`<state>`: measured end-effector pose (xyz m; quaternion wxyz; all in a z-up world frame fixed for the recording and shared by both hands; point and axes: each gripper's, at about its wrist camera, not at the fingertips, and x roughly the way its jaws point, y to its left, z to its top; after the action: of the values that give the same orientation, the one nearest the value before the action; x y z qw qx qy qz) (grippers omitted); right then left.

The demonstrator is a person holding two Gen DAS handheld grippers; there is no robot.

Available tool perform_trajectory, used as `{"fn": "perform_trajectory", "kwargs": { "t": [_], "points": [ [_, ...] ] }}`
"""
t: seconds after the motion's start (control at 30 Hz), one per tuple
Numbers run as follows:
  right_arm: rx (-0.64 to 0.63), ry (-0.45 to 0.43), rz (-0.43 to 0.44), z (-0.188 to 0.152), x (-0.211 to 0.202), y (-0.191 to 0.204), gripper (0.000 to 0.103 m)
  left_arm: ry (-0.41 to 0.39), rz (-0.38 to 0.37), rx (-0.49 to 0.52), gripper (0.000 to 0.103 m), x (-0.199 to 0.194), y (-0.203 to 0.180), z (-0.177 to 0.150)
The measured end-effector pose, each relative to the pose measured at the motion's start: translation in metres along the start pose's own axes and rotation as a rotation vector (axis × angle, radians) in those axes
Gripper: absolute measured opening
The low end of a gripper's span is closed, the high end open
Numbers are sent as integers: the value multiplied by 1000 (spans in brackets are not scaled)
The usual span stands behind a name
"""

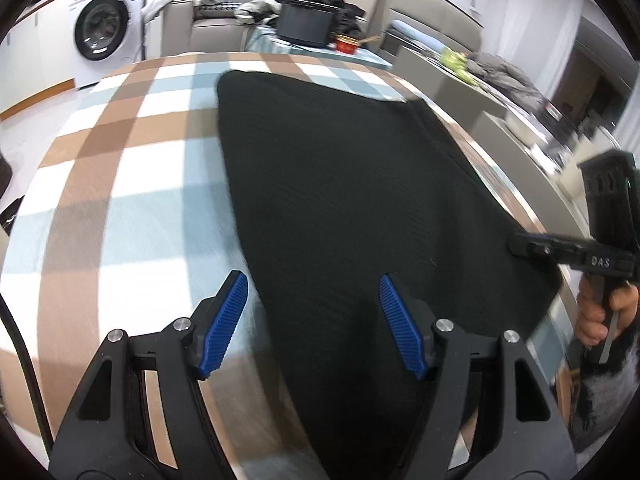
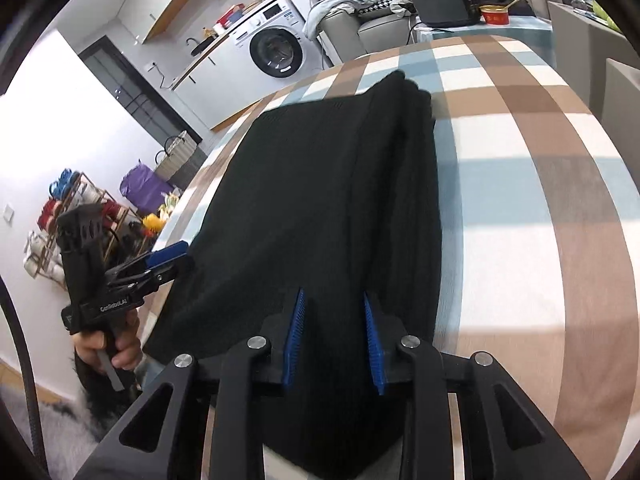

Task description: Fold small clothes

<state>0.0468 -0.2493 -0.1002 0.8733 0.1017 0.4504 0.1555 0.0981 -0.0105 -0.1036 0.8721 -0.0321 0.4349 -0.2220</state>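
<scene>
A black knit garment [image 1: 352, 184] lies flat and partly folded on the checked cloth [image 1: 132, 168] of the table. My left gripper [image 1: 314, 292] is open, its blue pads straddling the garment's near left edge just above it. In the right wrist view the garment [image 2: 320, 200] shows a doubled layer along its right side. My right gripper [image 2: 334, 312] is narrowly open over the garment's near end, with fabric between the pads; whether they pinch it is unclear. The left gripper also shows in the right wrist view [image 2: 172, 258], at the garment's left edge.
A washing machine [image 1: 104, 32] stands at the back left. A sofa with clothes, a black box [image 1: 306, 22] and a red bowl [image 1: 346, 44] sit beyond the table. A shoe rack and bags [image 2: 80, 208] stand on the floor to the left.
</scene>
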Motion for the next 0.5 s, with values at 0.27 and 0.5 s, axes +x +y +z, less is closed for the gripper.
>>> {"fn": "perform_trajectory", "kwargs": {
  "t": [0.27, 0.5],
  "points": [
    [-40, -19, -52, -22, -8, 8, 13, 5, -13, 39, 69, -24, -20, -38],
    [-86, -21, -95, -24, -14, 18, 12, -31, -41, 43, 71, -48, -23, -45]
  ]
}}
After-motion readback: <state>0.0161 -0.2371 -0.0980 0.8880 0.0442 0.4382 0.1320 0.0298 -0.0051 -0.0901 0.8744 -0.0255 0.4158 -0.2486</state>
